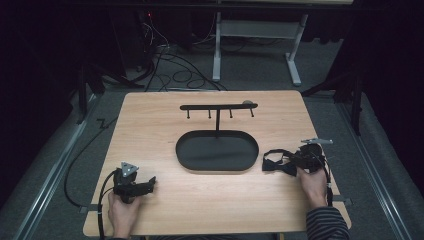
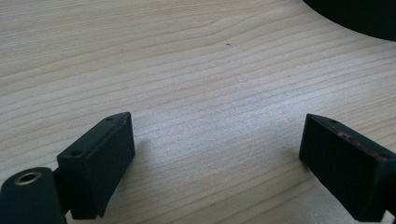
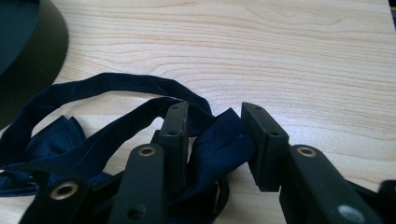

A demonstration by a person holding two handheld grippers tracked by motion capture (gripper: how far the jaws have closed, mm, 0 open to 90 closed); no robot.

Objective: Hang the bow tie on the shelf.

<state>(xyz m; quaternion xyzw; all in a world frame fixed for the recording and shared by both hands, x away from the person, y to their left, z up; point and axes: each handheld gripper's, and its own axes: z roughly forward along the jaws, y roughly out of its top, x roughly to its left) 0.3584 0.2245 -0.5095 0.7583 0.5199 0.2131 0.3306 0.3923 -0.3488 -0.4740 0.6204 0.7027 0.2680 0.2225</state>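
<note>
Right of the black oval tray [image 1: 217,151], near the worktop [image 1: 165,200] edge, lies a dark blue bow tie [image 1: 279,162] with its strap looped. From above, the right hand-held gripper [image 1: 300,161] merges darkly with the cloth; the right gripper view resolves it: a fold of the bow tie [image 3: 219,144] sits between the two black jaws, which stand partly apart, the left pad against the fabric, a full pinch not evident. Left of the tray, the left hand-held gripper [image 1: 150,183] rests low, and its own view shows the jaws spread wide over bare wood with the tray's rim [image 2: 359,18] at the top corner.
</note>
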